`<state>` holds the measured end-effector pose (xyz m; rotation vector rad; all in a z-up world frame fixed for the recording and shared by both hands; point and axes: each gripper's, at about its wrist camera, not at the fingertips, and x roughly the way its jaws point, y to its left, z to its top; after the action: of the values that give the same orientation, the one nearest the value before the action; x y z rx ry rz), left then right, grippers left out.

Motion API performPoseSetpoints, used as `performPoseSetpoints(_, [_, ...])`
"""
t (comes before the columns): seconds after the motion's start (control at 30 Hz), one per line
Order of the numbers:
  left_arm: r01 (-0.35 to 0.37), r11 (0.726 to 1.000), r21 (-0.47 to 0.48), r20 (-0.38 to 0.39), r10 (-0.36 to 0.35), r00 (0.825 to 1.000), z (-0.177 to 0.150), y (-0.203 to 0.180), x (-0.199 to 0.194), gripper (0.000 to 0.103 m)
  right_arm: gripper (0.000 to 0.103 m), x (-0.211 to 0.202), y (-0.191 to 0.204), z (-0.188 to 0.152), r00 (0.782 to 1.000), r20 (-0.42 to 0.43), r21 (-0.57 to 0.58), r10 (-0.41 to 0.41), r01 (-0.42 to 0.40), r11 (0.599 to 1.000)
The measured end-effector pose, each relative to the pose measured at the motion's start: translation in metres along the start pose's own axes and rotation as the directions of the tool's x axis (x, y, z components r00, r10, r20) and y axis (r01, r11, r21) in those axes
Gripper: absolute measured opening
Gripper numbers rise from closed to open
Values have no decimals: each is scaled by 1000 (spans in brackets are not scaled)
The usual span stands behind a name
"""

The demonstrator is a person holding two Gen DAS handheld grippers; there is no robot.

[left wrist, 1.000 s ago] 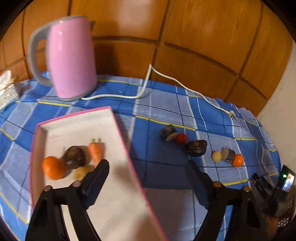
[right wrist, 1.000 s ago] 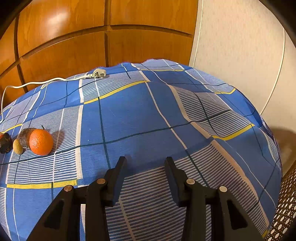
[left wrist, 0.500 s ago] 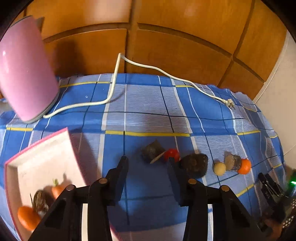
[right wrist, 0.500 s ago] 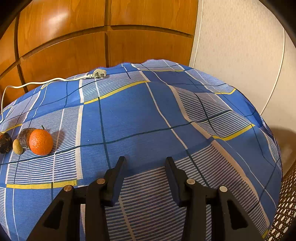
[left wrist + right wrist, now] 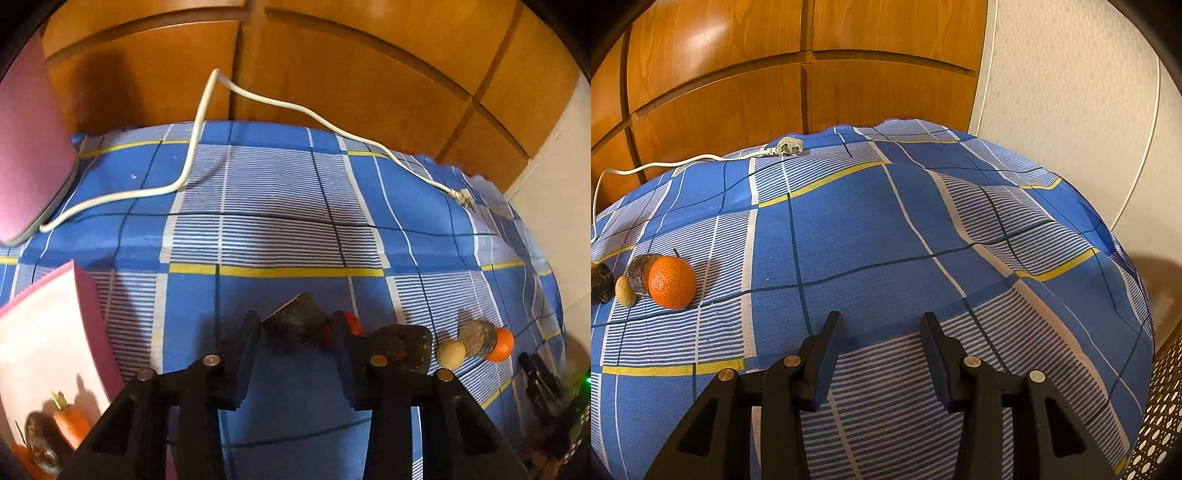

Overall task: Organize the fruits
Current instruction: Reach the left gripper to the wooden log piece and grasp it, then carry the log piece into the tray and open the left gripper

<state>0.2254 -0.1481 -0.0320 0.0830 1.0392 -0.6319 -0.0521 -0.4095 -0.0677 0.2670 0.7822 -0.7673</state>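
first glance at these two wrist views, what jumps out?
The left gripper, jaws closing around a dark cut fruit piece at the near middle of the blue checked tablecloth. Right of it runs a row of fruit ending in a bright orange. The right gripper hangs over bare cloth, holding nothing.

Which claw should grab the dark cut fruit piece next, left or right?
Left. The left claw is closing with the dark fruit piece between its fingers. The right claw hangs over bare tablecloth.
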Motion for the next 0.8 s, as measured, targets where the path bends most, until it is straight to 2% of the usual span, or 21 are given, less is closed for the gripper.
performPoseSetpoints(0.13, [11,999,-40,33,-9,999,-9,3,-13,38,44,0,0,1,1000,1,-1,-1,1,1000])
performPoseSetpoints(0.27, [37,997,-74,105,-29,994,-17,6,-52,39,44,1,0,1,1000,2,-3,-2,2,1000])
performPoseSetpoints(0.5, [22,984,-178,185,11,983,-44,35,-116,39,44,1,1,1,1000,3,-3,-2,2,1000])
performPoseSetpoints(0.7, [-10,946,-323,233,89,968,-92,77,-166,39,44,0,1,0,1000,2,-3,-3,3,1000])
performPoseSetpoints(0.8, [-34,918,-394,231,134,964,-120,98,-182,39,44,1,1,1,1000,2,-3,-4,4,1000])
